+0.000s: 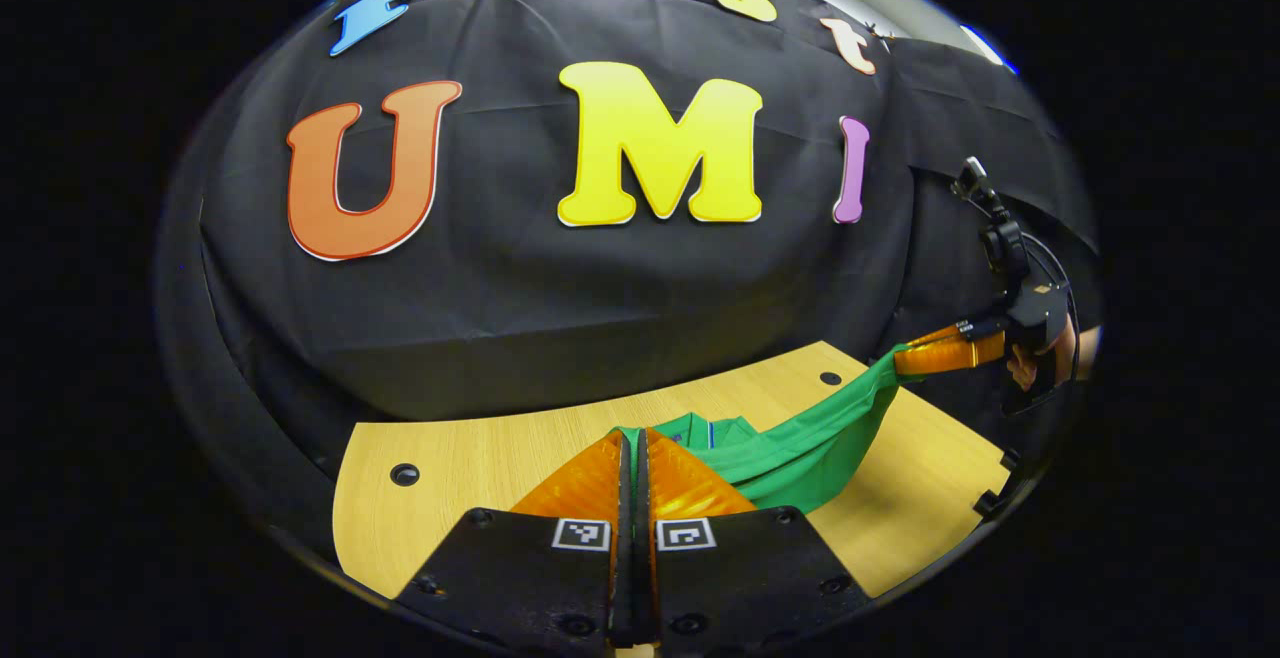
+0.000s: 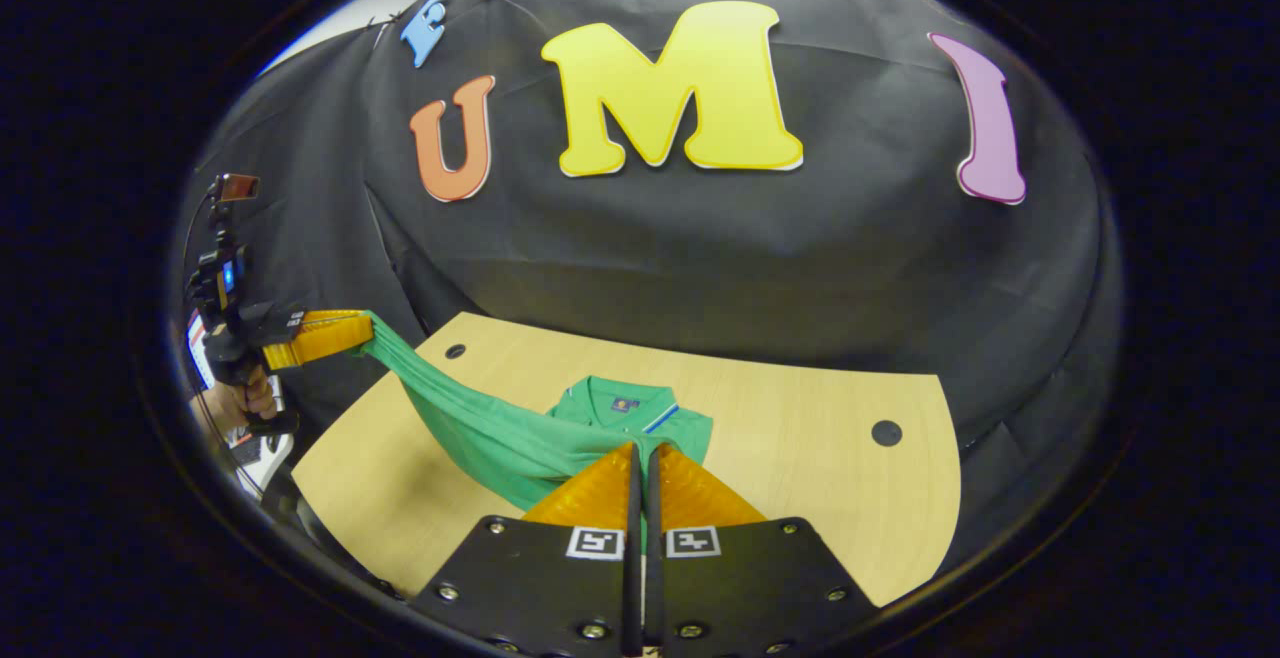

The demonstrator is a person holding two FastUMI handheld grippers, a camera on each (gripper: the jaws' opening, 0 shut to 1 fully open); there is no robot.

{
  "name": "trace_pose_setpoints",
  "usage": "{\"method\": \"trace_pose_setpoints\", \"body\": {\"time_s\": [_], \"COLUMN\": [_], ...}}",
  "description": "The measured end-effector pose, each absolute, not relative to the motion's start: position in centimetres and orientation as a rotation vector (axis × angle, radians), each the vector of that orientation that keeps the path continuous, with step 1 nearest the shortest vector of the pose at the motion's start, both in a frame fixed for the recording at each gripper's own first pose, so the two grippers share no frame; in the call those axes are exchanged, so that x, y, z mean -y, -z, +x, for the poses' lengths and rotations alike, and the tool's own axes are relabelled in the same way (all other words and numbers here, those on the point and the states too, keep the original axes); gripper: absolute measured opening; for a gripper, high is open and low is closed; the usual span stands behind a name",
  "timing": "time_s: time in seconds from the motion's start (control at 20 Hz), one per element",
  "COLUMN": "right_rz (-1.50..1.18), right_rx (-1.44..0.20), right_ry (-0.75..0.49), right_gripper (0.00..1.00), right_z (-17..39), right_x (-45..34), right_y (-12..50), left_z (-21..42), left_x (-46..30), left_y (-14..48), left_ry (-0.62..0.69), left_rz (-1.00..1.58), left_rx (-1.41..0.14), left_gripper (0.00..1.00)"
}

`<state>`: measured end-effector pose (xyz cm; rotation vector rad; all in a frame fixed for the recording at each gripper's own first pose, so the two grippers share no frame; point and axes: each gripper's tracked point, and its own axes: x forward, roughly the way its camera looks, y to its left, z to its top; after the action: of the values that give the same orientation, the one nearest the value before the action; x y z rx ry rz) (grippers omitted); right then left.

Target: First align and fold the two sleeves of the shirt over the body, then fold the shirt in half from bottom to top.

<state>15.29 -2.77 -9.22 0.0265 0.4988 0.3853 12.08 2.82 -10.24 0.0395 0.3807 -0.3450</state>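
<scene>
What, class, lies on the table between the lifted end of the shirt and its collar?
Nothing visible. Both grippers, left and right, hold the green shirt raised with jaws closed. The table around the collar is bare wood.

Shirt (image 2: 560, 433) on table (image 2: 800, 408), stretched between both grippers.

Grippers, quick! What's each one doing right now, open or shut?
Left gripper: shut on the green shirt, lifting its edge off the table.
Right gripper: shut on the green shirt too.
</scene>
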Motion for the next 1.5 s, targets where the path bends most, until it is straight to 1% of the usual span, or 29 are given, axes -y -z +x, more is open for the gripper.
{"method": "trace_pose_setpoints", "body": {"time_s": [0.2, 0.5, 0.6, 0.9, 1.0, 1.05, 1.1, 1.2, 1.25, 1.5], "right_rz": [0.036, 0.015, 0.016, 0.015, 0.014, 0.01, 0.006, 0.0, -0.007, -0.072], "right_rx": [-0.482, -0.482, -0.485, -0.53, -0.543, -0.553, -0.566, -0.586, -0.594, -0.613], "right_ry": [-0.37, -0.348, -0.34, -0.308, -0.286, -0.276, -0.274, -0.271, -0.268, -0.243], "right_gripper": [0.01, 0.0, 0.01, 0.0, 0.01, 0.0, 0.01, 0.01, 0.01, 0.01], "right_z": [18.2, 22.5, 24.2, 28.8, 30.2, 30.9, 31.4, 32.4, 32.8, 35.0], "right_x": [3.0, 3.2, 3.2, 3.5, 4.0, 4.1, 4.2, 4.1, 4.0, 3.4], "right_y": [8.5, 9.7, 10.6, 15.2, 16.7, 17.8, 18.8, 20.7, 21.6, 24.6], "left_z": [14.5, 17.9, 19.2, 22.8, 23.8, 24.3, 24.7, 25.2, 25.8, 27.3], "left_x": [-3.1, -3.1, -3.0, -3.6, -4.0, -4.2, -4.2, -4.3, -4.5, -4.6], "left_y": [9.5, 12.0, 13.1, 18.7, 21.0, 22.1, 23.2, 24.4, 26.1, 28.8], "left_ry": [0.325, 0.308, 0.301, 0.283, 0.263, 0.254, 0.252, 0.243, 0.237, 0.218], "left_rz": [0.035, 0.029, 0.027, 0.029, 0.035, 0.042, 0.044, 0.047, 0.057, 0.088], "left_rx": [-0.363, -0.371, -0.372, -0.421, -0.453, -0.468, -0.483, -0.505, -0.521, -0.544], "left_gripper": [0.03, 0.03, 0.03, 0.03, 0.03, 0.03, 0.03, 0.03, 0.03, 0.03]}}
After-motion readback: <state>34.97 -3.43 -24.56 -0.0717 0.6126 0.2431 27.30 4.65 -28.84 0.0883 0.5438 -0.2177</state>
